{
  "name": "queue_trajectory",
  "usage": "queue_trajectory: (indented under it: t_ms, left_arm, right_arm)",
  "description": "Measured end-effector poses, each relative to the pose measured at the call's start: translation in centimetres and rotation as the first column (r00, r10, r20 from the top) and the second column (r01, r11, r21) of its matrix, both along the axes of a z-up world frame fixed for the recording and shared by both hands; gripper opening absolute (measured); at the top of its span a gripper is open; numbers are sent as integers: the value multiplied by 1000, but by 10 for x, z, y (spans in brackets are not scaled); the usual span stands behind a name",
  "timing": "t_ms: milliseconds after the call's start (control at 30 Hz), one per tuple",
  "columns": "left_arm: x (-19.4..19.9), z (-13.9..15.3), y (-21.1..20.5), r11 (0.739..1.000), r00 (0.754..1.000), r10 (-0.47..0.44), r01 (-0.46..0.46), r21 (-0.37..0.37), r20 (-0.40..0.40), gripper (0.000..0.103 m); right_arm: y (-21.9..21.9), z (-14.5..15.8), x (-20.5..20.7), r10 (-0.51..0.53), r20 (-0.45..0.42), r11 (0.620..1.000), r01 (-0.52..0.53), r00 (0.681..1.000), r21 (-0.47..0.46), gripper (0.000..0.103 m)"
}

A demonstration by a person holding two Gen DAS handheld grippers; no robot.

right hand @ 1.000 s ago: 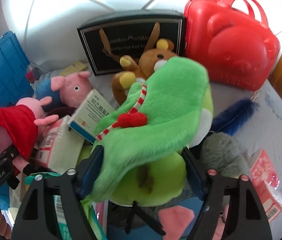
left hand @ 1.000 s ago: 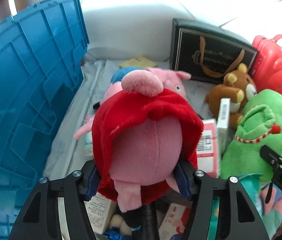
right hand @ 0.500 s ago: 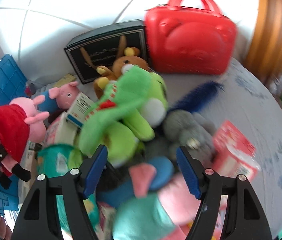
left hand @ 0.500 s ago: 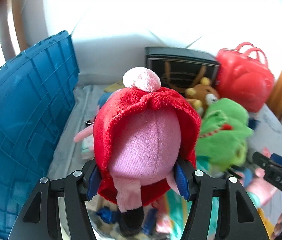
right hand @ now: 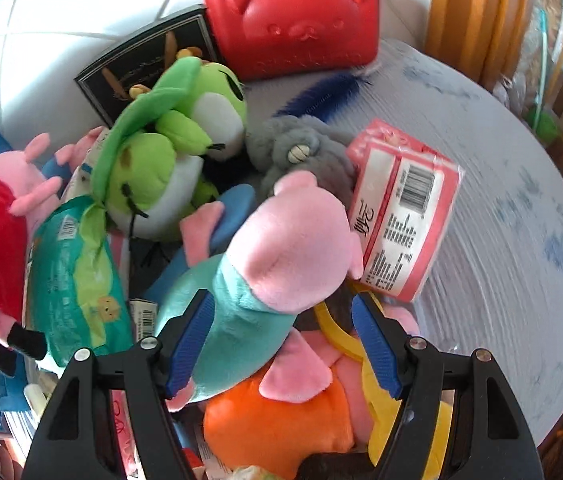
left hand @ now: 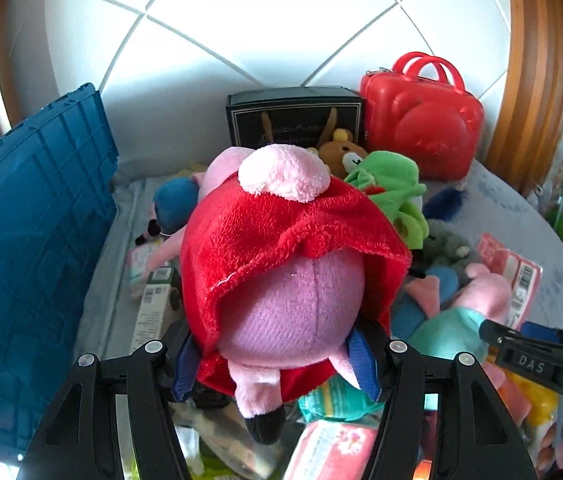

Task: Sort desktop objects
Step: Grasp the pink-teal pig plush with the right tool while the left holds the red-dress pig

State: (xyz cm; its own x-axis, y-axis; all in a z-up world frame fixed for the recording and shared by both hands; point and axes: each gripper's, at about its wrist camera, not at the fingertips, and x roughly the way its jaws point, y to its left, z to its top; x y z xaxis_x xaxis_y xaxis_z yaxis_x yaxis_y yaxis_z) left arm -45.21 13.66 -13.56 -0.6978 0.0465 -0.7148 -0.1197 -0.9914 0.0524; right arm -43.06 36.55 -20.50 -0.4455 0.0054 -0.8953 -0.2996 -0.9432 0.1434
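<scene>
I've got the left gripper (left hand: pixel 277 360) clamped on the red-caped pink plush pig (left hand: pixel 281 264), frame centre, lifted for sorting, while the right gripper (right hand: pixel 281 340) straddles the teal-shirted pink plush pig (right hand: pixel 265 280) lower centre, pads not visibly pressing.

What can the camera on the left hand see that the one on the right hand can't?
Only the left wrist view shows the brown bear toy's face and the tall side of the blue crate.

Only the right wrist view shows the orange plush and the green frog's face.

Both show the red bear case, the black box, the frog, the pink tissue pack, the teal-shirted pig and the red-dressed pig held in the left gripper.
</scene>
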Motion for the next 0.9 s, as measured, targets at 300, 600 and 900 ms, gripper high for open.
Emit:
queue_trajectory:
  t_ms: [300,600,900]
  left_arm:
    - [-12,-3,4,1000,1000,-1,1,-20,-5,62]
    - [-18,-11,6,1000,1000,17,-17,-12,15,62]
    - [0,-5,-1,1000,1000,19,-19,-1,8,62]
  right_arm:
    - [4,-25,-20,-21,15,998,22,1000,-58,75]
    - [-2,-40,-31,7,1,999,-7,1000,-45,75]
    - [-20,-9,-13,63,-105,997,-57,992,55,57]
